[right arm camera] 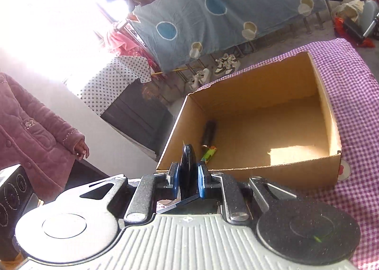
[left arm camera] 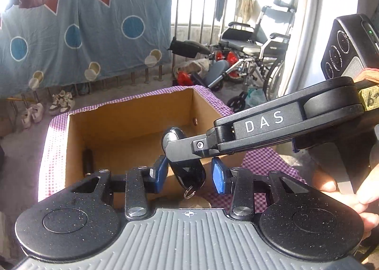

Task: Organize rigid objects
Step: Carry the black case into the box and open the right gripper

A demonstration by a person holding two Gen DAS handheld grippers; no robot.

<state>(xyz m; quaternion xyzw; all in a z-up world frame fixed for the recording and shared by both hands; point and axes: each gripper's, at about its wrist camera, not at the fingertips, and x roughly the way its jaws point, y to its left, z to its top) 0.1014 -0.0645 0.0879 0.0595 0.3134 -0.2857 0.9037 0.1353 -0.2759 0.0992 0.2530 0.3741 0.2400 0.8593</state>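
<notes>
A black key fob [left arm camera: 189, 173] with a metal ring hangs between my left gripper's blue pads. My left gripper [left arm camera: 189, 173] is open around it, pads apart from its sides. My right gripper [right arm camera: 187, 181] is shut on the key fob [right arm camera: 187, 163], seen edge-on, near the front left corner of an open cardboard box [right arm camera: 272, 173]. In the left wrist view the right gripper's finger [left arm camera: 184, 149] reaches in from the right and pinches the fob over the box [left arm camera: 78, 144]. Inside the box lie a dark cylinder [right arm camera: 209, 133] and a small green-yellow item [right arm camera: 209, 153].
The box stands on a purple checked cloth [right arm camera: 355, 104]. A blue patterned sheet [left arm camera: 78, 33] hangs behind, shoes [left arm camera: 60, 101] on the floor under it. A wheelchair [left arm camera: 255, 49] stands at back right. A person in a pink coat [right arm camera: 30, 128] stands at left.
</notes>
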